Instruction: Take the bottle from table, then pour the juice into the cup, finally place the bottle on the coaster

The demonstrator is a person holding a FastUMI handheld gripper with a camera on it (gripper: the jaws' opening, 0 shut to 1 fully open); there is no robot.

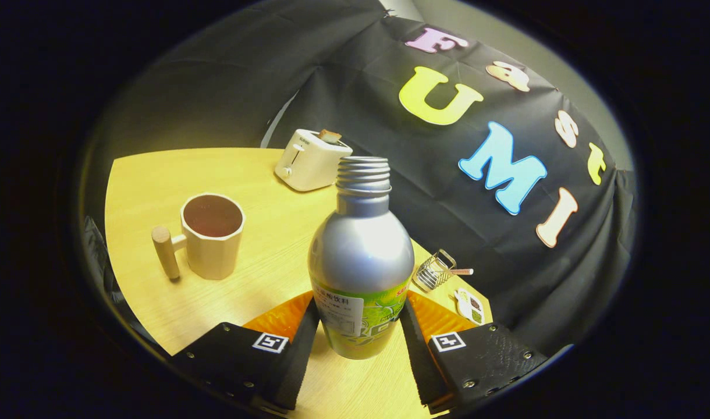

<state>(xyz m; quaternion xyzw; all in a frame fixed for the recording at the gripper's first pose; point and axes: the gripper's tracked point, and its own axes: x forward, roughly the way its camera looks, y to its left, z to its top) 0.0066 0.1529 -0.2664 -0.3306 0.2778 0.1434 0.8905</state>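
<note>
A: Where is the tall silver metal bottle with the green label (359,262)?

B: Between the two fingers of the tool (359,331). Both fingers press its sides, so the tool grips it. Its cap is off. It looks lifted off the pale wooden table (262,256), tipped a bit.

A: And the cream cup with the wooden handle (210,234)?

B: Near the table's middle, beyond the fingers, apart from the bottle. It already looks dark inside. Hold tight, go slowly, and tip the open mouth right over the cup.

bottle (361,256): silver, uncapped, upright | cup (212,233): cream, filled, left
</note>
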